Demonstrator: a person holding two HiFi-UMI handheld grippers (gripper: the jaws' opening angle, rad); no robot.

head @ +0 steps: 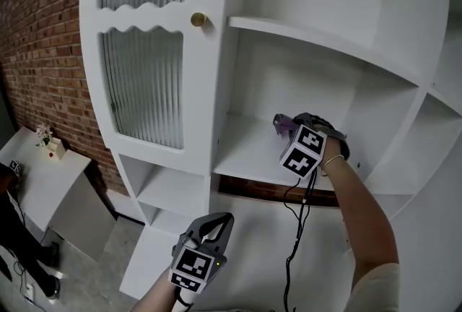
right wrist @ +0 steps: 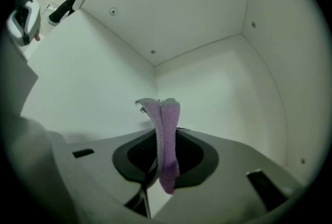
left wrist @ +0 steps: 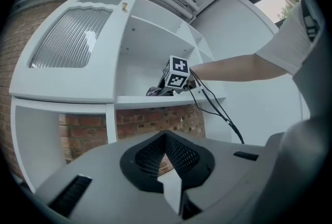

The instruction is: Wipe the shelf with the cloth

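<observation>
While I pinch it, the purple cloth is just over the white shelf.
It looks soft, light and floppy, so my right claw squeezes a bunched fold tight. My left claw is pressed together, empty, down below the shelf.

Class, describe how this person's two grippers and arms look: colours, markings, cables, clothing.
The left gripper and right gripper are grey with dark tongs, each bearing a white cube of black square markers. A black cable hangs from the right one. Pale short sleeve, thin bracelet.
</observation>
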